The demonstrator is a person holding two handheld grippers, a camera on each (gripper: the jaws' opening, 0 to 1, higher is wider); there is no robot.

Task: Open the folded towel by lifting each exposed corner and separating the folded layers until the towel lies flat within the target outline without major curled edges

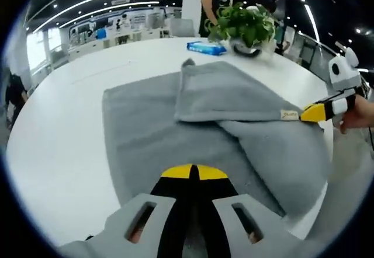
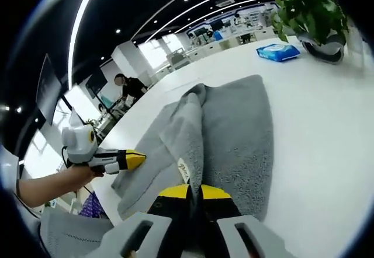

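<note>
— Where was the towel [image 1: 175, 124]?

— It lay on the white table [image 1: 64, 129], partly opened, with one grey layer folded back over the rest and a small label [image 1: 288, 115] at that flap's edge.

— And the right gripper [image 2: 191, 192]?

— Its yellow-tipped jaws were pressed together, with the towel's folded edge and label running right into them; it looked pinched on the cloth, though the view is too tight there to be sure.

— The left gripper [image 1: 193, 172]?

— Its jaws were closed with no gap, low over the near edge of the towel, holding nothing I could see.

— Anything else on the table?

— A potted plant [image 1: 245, 24] and a blue packet [image 1: 205, 48] stood at the far side, well apart from the towel.
</note>
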